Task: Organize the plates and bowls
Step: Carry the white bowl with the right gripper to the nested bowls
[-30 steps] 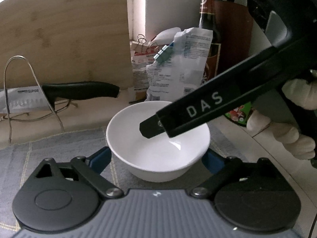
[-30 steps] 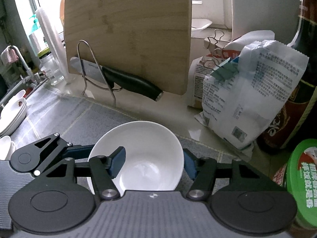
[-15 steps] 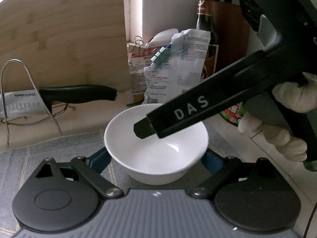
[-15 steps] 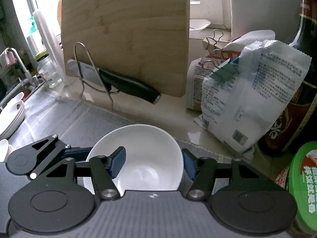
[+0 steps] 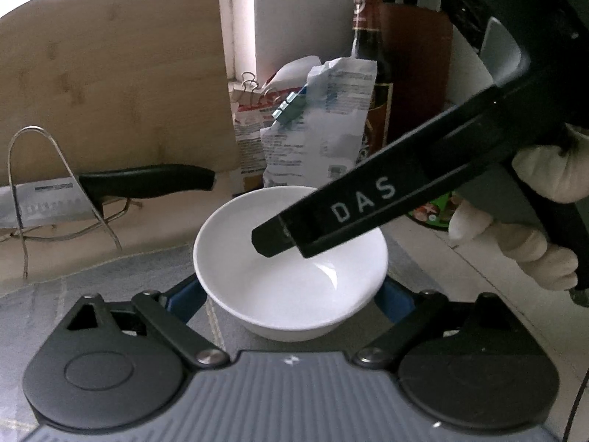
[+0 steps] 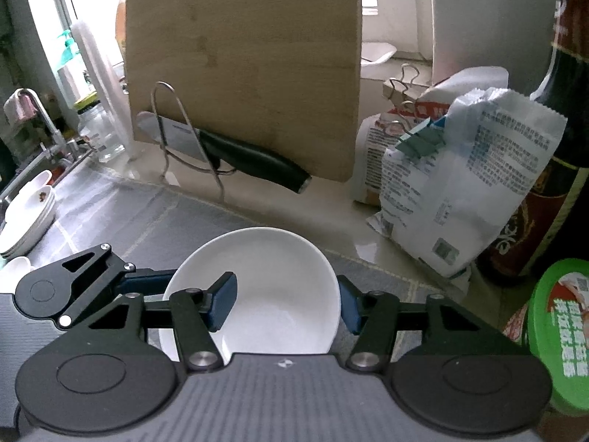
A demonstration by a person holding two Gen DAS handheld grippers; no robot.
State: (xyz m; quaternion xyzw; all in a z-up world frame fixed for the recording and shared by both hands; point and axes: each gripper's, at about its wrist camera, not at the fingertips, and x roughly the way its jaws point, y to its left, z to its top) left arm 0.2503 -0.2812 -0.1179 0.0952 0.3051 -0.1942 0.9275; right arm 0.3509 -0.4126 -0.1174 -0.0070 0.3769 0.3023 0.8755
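One small white ceramic bowl (image 6: 265, 291) sits on the grey mat of the tabletop (image 6: 121, 213), low centre in both wrist views, with both grippers on it. The right gripper (image 6: 283, 304) has its left blue pad inside the bowl and its right blue pad just outside the rim at 3 o'clock, so it straddles the wall; whether the pads truly pinch it cannot be told. The left gripper (image 5: 291, 296) is spread wide with the bowl between its blue pads, pads at 9 and 3 o'clock of the bowl body; contact looks close but is not certain. In the left wrist view the right gripper's black finger marked DAS reaches in from 2 o'clock over the bowl, held by a white-gloved hand (image 5: 533, 228). A stack of white plates (image 6: 27, 221) lies at 9 o'clock near the sink, the top one with food scraps, and another small white dish (image 6: 14, 269) sits just below it. Judgement: task is early to mid, since this bowl is not yet stacked or placed and stacking with the plate pile remains.
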